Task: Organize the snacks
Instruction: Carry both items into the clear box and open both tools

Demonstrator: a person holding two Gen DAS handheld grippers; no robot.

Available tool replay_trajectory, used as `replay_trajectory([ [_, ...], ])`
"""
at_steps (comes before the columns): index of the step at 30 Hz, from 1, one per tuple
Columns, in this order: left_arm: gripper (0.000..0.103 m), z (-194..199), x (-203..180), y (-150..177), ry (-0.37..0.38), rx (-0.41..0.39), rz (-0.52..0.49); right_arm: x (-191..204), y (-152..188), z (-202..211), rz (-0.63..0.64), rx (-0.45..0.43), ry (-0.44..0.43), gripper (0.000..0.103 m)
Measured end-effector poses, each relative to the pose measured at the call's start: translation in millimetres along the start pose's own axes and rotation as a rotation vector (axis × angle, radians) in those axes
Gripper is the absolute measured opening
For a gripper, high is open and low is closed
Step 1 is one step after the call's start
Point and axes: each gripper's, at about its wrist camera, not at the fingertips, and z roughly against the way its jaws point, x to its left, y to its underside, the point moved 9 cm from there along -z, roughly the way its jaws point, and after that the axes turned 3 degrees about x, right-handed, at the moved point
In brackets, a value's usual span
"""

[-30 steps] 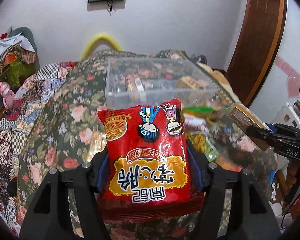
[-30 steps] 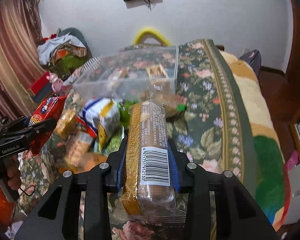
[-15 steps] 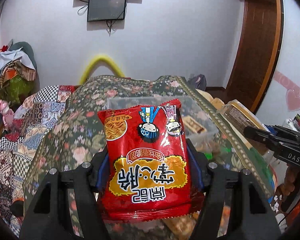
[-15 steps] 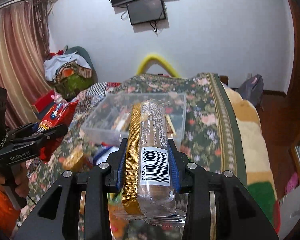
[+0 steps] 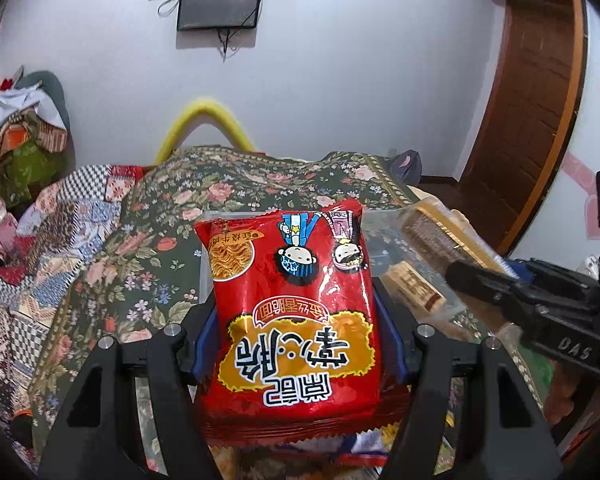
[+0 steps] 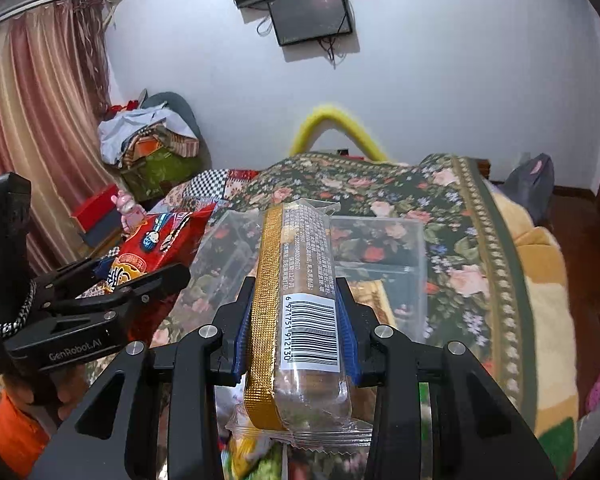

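Both snacks were lifted but not yet stowed. The left gripper (image 5: 296, 320) pinched a red noodle packet (image 5: 294, 320) between its fingers; the right gripper (image 6: 296, 320) clamped a biscuit sleeve (image 6: 300, 300). Both hung above the clear box (image 6: 380, 248) on the bed (image 6: 452, 208), which already held a few snacks.

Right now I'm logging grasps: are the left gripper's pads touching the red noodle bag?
Touching. In the left wrist view, the left gripper has its blue pads pressed against both sides of the red noodle bag, which is held up between them.
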Motion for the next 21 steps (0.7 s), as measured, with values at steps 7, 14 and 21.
replay_trajectory([
  [7,0.066,-41,15,-1,-0.011,0.057,0.026,-9,-3,-42,-0.017,0.067,0.014,0.034],
  [14,0.066,-73,24,-5,0.000,0.111,0.049,-19,-5,-72,-0.061,0.145,0.014,0.034],
  [21,0.066,-97,26,-6,-0.018,0.163,0.038,-22,4,-91,-0.051,0.203,0.038,0.034],
])
